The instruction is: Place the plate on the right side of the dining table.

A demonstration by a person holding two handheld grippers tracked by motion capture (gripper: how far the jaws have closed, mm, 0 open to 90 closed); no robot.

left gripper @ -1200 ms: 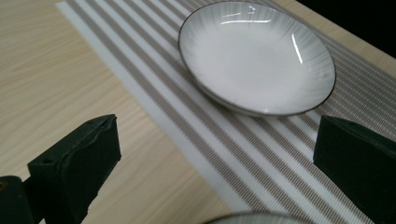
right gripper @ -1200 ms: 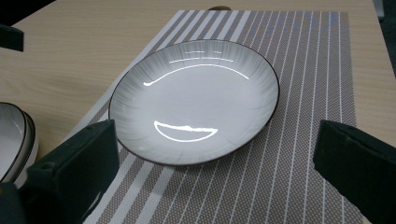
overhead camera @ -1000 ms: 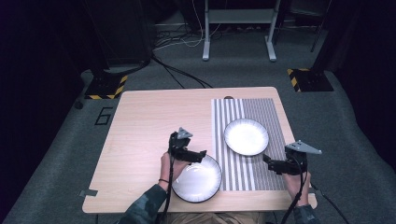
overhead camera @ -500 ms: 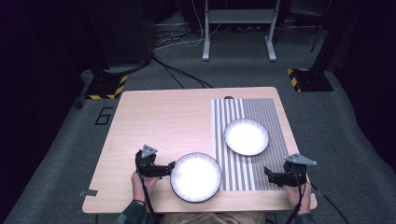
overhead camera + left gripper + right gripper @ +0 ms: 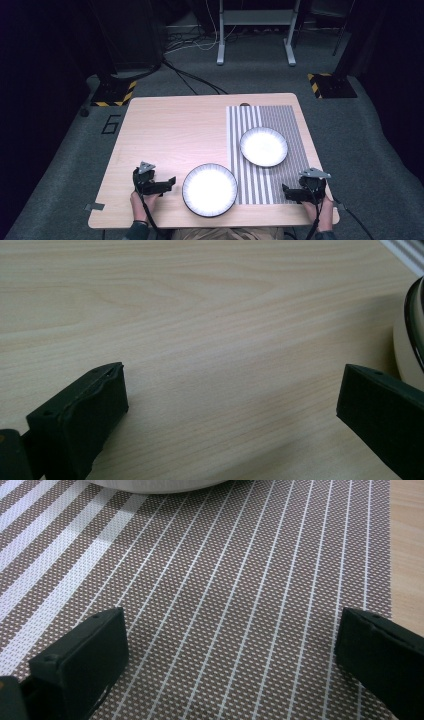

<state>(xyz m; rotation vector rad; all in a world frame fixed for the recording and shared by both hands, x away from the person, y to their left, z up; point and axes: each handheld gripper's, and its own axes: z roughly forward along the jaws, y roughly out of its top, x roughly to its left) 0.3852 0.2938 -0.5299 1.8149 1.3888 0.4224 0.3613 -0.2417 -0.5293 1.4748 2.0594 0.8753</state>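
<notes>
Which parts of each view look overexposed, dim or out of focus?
High view: both plate faces, the larger plate and smaller plate, blow out white, and the floor sits dim. Left gripper view: the plate rim is soft. Right gripper view: the placemat weave stays sharp.

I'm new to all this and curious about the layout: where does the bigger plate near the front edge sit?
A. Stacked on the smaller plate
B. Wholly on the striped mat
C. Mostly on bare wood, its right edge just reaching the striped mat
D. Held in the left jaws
C: the bigger plate lies mostly on the wooden table, its right edge just meeting the striped mat, apart from the smaller plate.
</notes>
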